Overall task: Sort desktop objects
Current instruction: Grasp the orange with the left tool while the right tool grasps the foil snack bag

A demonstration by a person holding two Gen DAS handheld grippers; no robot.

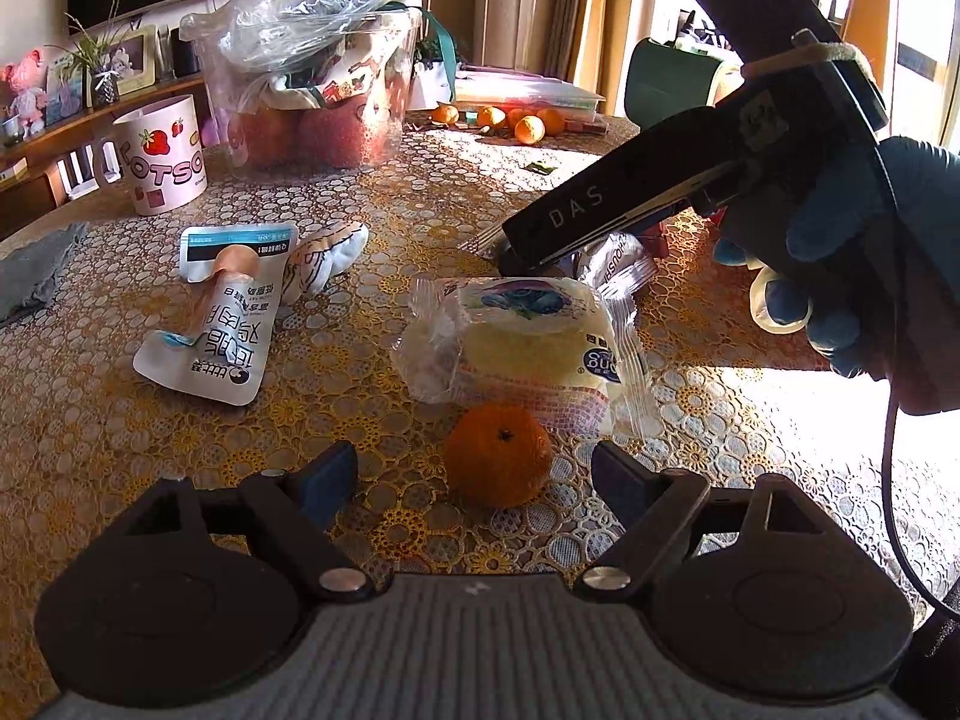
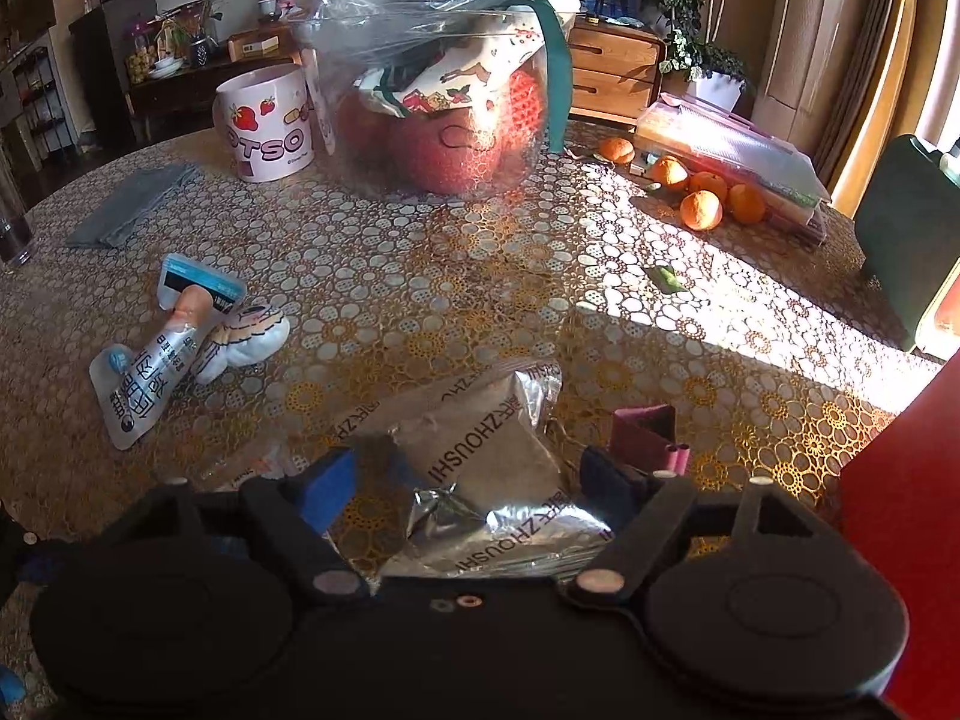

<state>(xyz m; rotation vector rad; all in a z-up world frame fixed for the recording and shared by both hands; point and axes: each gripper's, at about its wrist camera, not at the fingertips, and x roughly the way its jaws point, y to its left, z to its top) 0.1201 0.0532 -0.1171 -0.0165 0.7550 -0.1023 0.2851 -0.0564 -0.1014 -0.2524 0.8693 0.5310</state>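
The left gripper [image 1: 474,483] sits low over the counter [image 1: 372,228], which is covered by a gold lace-pattern cloth, with its jaws spread wide. A small orange mandarin with a dark stem mark [image 1: 498,456] lies on the cloth between the two blue-padded fingertips [image 1: 329,483], nearer the right-hand pad, with a gap showing on both sides. Nothing is gripped. This placement suggests a pre-grasp alignment on the fruit.

Just beyond the mandarin lies a clear-wrapped pale yellow cake with a blueberry label [image 1: 522,336]. Farther left, a white and blue printed squeeze pouch [image 1: 222,312] rests partly on a small white plush figure [image 1: 327,255].

The right gripper [image 2: 474,483] is likewise wide open and grips nothing. A crinkled silver foil snack packet with dark lettering [image 2: 480,468] lies flat on the counter between and under its fingers (whether a pad touches the foil cannot be determined). A small maroon folded item [image 2: 645,429] sits just beside the right-hand finger.

In the left wrist view, a blue-gloved hand [image 1: 840,276] holds the right gripper's handle, angled nose-down toward the packet.

Sorting destinations are a judgement: the clear plastic tub holding a bag and red fruit [image 2: 444,114] or the loose group of mandarins [image 2: 708,192] at the far edge.
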